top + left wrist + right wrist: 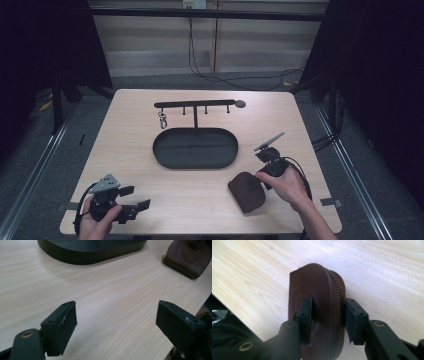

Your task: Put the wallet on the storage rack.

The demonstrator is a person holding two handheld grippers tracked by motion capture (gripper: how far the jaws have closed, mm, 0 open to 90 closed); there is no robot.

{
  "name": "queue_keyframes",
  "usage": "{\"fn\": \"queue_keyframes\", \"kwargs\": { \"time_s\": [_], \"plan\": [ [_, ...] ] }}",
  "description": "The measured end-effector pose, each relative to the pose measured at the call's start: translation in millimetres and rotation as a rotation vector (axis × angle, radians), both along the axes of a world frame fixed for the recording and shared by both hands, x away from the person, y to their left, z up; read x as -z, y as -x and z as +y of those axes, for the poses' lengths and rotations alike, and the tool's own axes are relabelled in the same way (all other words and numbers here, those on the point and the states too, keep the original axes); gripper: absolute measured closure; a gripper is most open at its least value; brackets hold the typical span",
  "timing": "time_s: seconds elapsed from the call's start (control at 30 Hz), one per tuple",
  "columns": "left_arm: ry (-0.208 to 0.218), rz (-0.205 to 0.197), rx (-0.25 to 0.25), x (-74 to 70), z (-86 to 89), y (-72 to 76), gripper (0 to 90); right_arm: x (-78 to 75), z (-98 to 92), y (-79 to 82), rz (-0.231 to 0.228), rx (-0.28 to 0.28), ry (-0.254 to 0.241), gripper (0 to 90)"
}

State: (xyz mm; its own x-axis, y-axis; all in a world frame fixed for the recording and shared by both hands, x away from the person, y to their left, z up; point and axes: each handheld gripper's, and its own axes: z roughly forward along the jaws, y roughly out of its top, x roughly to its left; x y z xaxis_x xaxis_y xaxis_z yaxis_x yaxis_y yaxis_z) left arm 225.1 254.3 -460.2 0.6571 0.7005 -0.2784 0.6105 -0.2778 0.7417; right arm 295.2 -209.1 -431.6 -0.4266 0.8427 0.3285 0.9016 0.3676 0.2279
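Pouch emboss unreadable. Your right gripper is clamped on the brown zip pouch; left gripper gapes wide, holding nothing.

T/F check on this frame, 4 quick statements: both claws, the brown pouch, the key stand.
1. The right claw is clamped on the brown zip pouch. True.
2. The left claw holds the pouch. False: it is open, with bare table between its jaws.
3. A key ring hangs from the black stand near its left end. True.
4. The pouch lies in the black oval tray. False: it sits on the table in front of the tray, to the right.
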Motion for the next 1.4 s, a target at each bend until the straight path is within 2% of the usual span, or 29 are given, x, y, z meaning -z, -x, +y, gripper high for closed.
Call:
{"fn": "queue_keyframes", "kwargs": {
  "time_s": [0.07,0.13,0.27,0.4,0.53,0.8,0.93,1.07,1.2,1.4],
  "plan": [
    [0.003,0.002,-0.014,0.7,1.5,-0.6,17.0,-2.8,0.2,-0.2,0.005,0.014,-0.019,65.5],
    [0.009,0.007,-0.016,1.1,2.4,-1.3,17.0,-5.4,1.9,-0.6,0.001,0.01,-0.003,66.4],
    [-0.001,0.001,-0.008,0.5,0.8,-0.4,17.0,-9.6,3.8,-0.9,-0.006,-0.003,-0.006,68.6],
    [-0.006,0.003,0.002,0.7,-0.7,0.4,17.0,-19.5,6.8,0.2,-0.014,-0.007,0.022,71.8],
    [-0.008,-0.002,0.001,0.0,0.8,1.6,17.0,-27.4,8.0,0.0,-0.024,-0.011,0.073,73.1],
    [-0.021,-0.007,0.012,-0.1,-1.4,2.2,17.0,-36.9,6.3,2.5,-0.035,-0.007,0.102,73.2],
    [-0.022,-0.002,0.013,0.2,-1.7,1.4,17.0,-44.6,3.3,4.2,-0.055,-0.012,0.134,73.0],
    [-0.024,-0.007,0.015,-0.2,-2.1,2.3,17.0,-47.2,1.5,4.0,-0.051,-0.012,0.147,73.0],
    [-0.023,-0.008,0.011,-0.5,-0.5,1.8,17.0,-51.1,0.7,1.4,-0.056,-0.002,0.188,72.9],
    [-0.029,-0.006,0.021,0.3,-3.0,1.5,17.0,-53.1,-2.4,-2.7,-0.057,0.009,0.192,72.9]
  ]
}}
